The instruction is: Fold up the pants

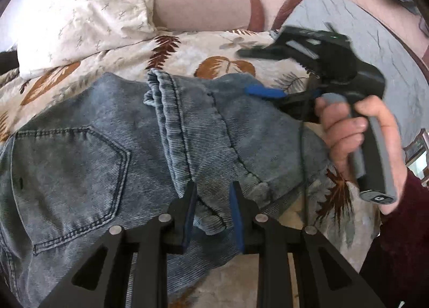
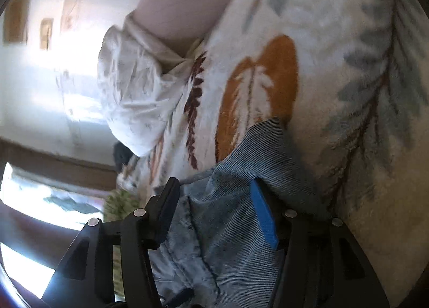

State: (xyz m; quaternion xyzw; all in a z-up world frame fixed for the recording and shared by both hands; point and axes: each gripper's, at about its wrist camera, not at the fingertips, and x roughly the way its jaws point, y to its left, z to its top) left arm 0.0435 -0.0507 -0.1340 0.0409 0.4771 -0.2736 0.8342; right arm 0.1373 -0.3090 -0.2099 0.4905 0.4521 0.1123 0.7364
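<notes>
Jeans (image 1: 112, 147) lie folded across the leaf-print bed (image 1: 187, 48). Left gripper (image 1: 213, 192) fingers sit apart around the near hem fold; right gripper (image 2: 214, 187) fingers apart too, denim bunched between them.

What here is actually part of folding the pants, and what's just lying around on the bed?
Part of the job:
jeans
left gripper
right gripper

Just lying about:
white pillow
leaf-print blanket
grey cloth
</notes>
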